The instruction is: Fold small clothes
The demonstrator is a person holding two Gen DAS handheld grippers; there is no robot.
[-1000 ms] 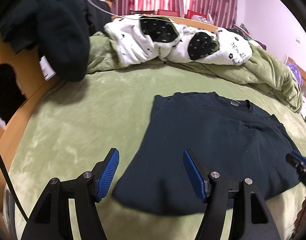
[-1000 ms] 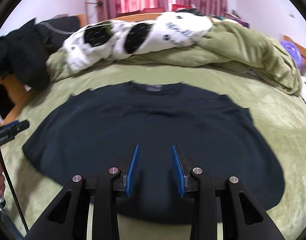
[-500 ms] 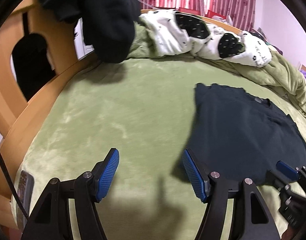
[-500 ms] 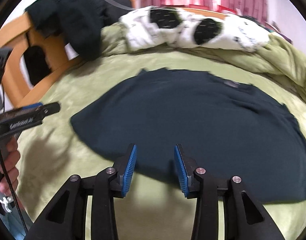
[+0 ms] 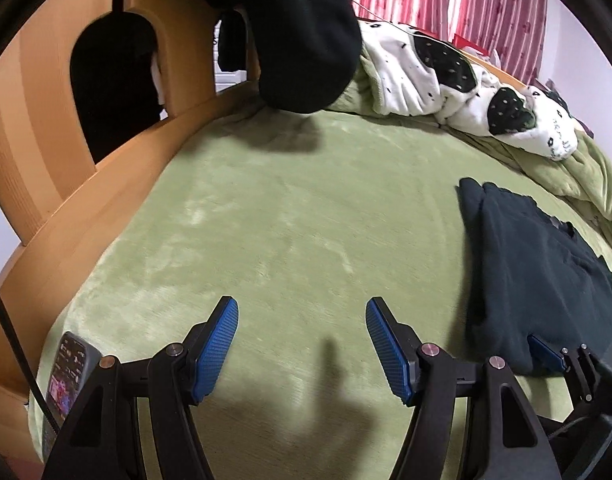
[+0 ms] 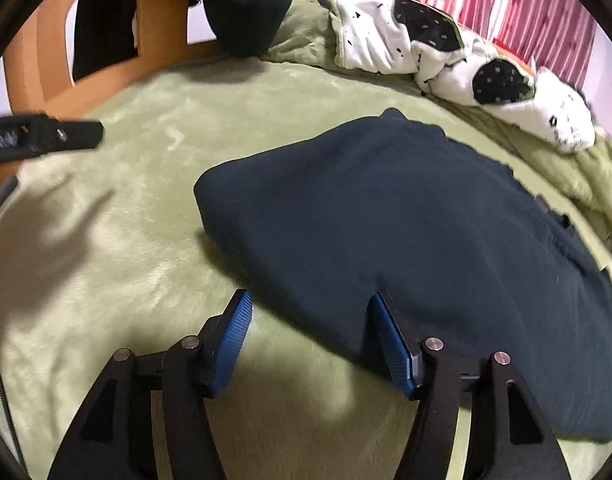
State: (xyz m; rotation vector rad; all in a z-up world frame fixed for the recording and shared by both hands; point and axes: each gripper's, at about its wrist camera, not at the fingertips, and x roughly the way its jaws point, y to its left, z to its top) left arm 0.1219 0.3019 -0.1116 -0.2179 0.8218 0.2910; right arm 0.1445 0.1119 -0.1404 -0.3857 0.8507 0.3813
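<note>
A dark navy shirt (image 6: pixel 405 220) lies flat on the green blanket (image 5: pixel 286 208); in the left wrist view the shirt (image 5: pixel 537 272) is at the far right. My right gripper (image 6: pixel 311 320) is at the shirt's near left edge and its jaws are opening. The hem lies partly between the blue pads (image 6: pixel 387 340), which do not press on it. My left gripper (image 5: pixel 302 324) stands open over bare blanket to the left of the shirt, with nothing between its fingers. In the right wrist view the left gripper (image 6: pixel 50 136) shows at the upper left.
A wooden bed end (image 5: pixel 38 128) with cut-outs curves along the left. A black garment (image 5: pixel 306 32) hangs over it. A white, black-patched blanket (image 5: pixel 445 72) and bunched green bedding lie at the back. A phone (image 5: pixel 66 372) rests near the blanket's front left edge.
Both grippers have shifted left. The left one went from over the shirt's left part to bare blanket. The right one went from the shirt's middle to its left edge, and its jaws widened.
</note>
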